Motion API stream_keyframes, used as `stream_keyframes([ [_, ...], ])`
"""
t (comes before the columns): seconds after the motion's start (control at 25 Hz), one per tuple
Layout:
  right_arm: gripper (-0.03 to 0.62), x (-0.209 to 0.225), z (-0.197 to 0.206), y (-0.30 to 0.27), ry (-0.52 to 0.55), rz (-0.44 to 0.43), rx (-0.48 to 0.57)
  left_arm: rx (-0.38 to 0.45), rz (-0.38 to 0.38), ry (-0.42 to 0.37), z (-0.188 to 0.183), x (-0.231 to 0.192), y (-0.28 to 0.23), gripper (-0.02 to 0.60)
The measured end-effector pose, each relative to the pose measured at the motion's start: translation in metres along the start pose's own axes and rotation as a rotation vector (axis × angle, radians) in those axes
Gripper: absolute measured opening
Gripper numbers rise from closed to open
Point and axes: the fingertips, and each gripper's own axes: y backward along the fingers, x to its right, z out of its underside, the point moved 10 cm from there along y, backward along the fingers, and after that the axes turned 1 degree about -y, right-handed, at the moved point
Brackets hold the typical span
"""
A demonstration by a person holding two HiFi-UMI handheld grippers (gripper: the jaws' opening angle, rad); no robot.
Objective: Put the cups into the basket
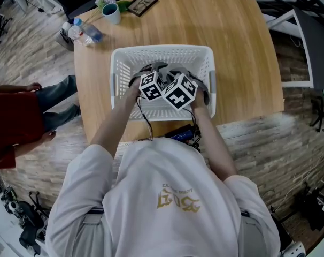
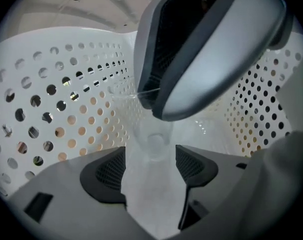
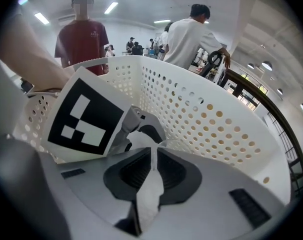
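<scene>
A white perforated basket (image 1: pixel 162 52) stands on the round wooden table (image 1: pixel 242 52), and both grippers reach down into it side by side. In the left gripper view a clear plastic cup (image 2: pixel 154 139) stands on the basket floor between the wide-apart jaws of my left gripper (image 2: pixel 150 156), whose pads do not touch it. My right gripper (image 3: pixel 152 151) has its jaws nearly together, seemingly pinching the cup's thin rim. Its grey body (image 2: pixel 206 49) hangs over the cup. A white mug (image 1: pixel 111 12) stands on the table's far left.
A water bottle (image 1: pixel 84 32) and a picture frame (image 1: pixel 142 4) lie near the mug at the table's far side. A seated person in red (image 1: pixel 12 122) is left of the table. The basket's walls (image 3: pixel 206 119) close in around both grippers.
</scene>
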Motion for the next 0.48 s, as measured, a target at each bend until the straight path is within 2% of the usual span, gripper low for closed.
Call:
stream_keyframes([
  [0.12, 0.041, 0.0015, 0.0005, 0.0006, -0.03, -0.011, 0.027, -0.036, 0.024, -0.012, 0.0009, 0.0042, 0.0009, 0.314],
  [0.28, 0.079, 0.0033, 0.0017, 0.0025, -0.045, -0.02, 0.031, -0.1, 0.055, -0.009, 0.0025, 0.008, 0.002, 0.314],
  [0.48, 0.095, 0.004, 0.0057, 0.0042, -0.083, -0.018, 0.053, -0.141, 0.039, 0.015, 0.0069, 0.0019, 0.0101, 0.314],
])
